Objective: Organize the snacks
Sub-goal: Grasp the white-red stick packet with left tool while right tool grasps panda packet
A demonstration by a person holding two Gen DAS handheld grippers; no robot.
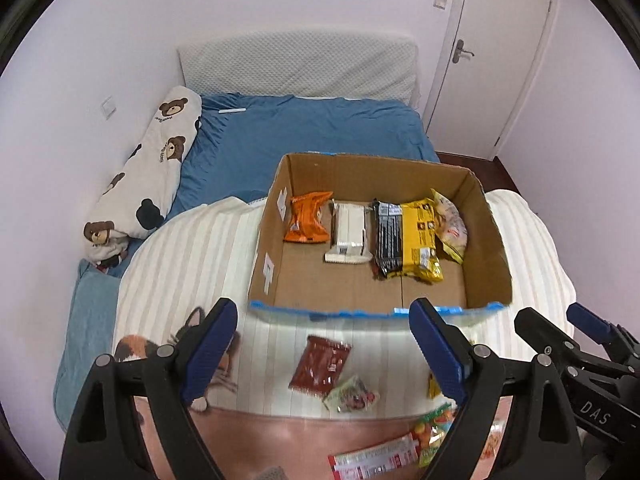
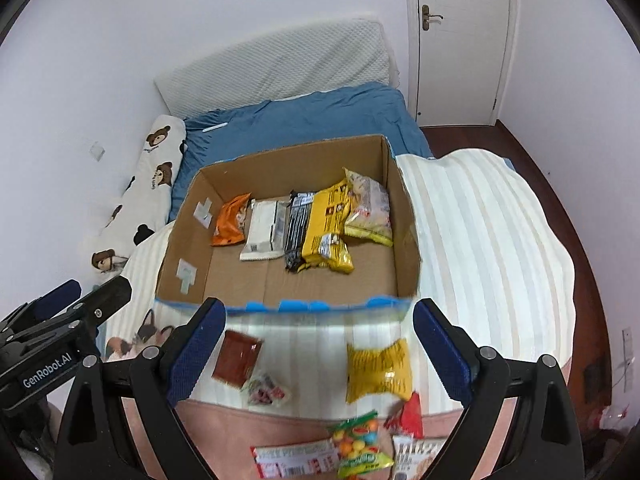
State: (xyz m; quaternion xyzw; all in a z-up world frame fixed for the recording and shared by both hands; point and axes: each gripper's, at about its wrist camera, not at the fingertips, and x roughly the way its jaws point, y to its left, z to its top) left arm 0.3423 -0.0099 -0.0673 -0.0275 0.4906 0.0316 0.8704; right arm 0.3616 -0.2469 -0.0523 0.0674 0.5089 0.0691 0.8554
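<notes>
Cardboard box [image 1: 492, 240] ahead, five packets rowed inside. Left gripper [image 1: 324, 350] jaws spread, empty; dark-red packet [image 1: 320, 364] between them, below, long axis toward box.

Right gripper [image 2: 320, 350] spread, empty; yellow packet [image 2: 378, 370] beneath, nearer right jaw.

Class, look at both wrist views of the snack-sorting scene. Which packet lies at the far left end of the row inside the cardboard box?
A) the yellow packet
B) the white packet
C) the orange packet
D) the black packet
C: inside the cardboard box, the orange packet lies nearest the left wall, with the white packet, black packet and yellow packet following to its right.
</notes>
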